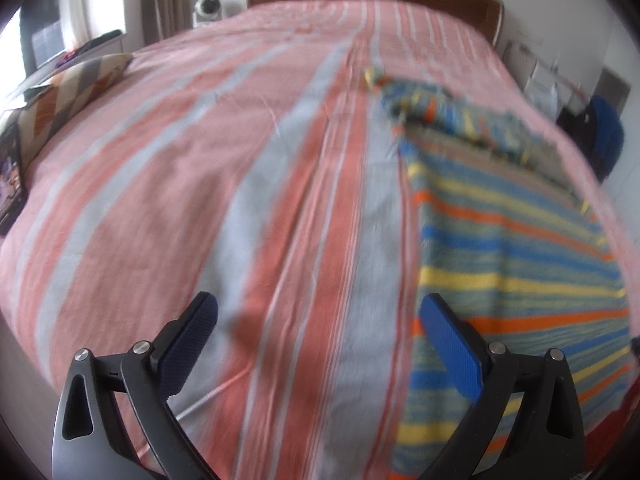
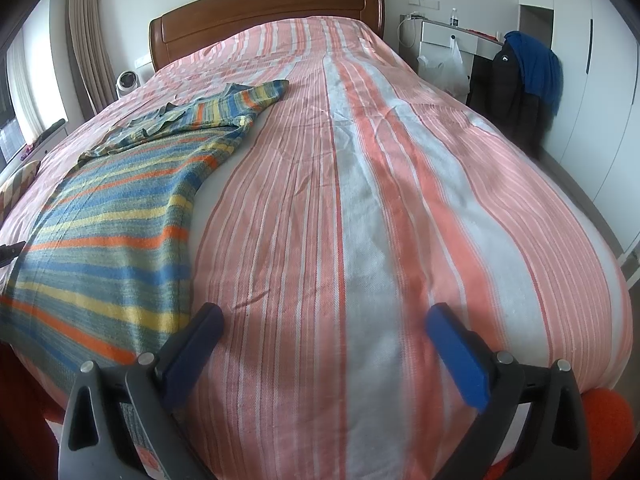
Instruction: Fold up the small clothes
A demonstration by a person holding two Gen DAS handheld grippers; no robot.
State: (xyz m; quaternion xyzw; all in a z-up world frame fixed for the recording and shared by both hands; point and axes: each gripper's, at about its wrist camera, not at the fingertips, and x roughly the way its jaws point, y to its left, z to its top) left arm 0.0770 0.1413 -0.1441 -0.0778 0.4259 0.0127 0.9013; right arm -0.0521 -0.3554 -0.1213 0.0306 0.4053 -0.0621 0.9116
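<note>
A striped shirt in blue, yellow, orange and grey-green (image 1: 516,256) lies flat on the bed, its collar end bunched toward the headboard. In the left wrist view it is to the right of my left gripper (image 1: 318,312), which is open and empty just above the bedspread; its right finger (image 1: 452,340) overlaps the shirt's left edge. In the right wrist view the shirt (image 2: 116,216) lies to the left. My right gripper (image 2: 324,320) is open and empty over the bare bedspread, its left finger (image 2: 196,344) beside the shirt's right hem corner.
The bed has a pink, white and grey striped cover (image 2: 360,200) and a wooden headboard (image 2: 264,12). A patterned pillow (image 1: 68,92) lies at the left edge. A nightstand with a plastic bag (image 2: 444,64) and hung jackets (image 2: 524,76) stand at the right.
</note>
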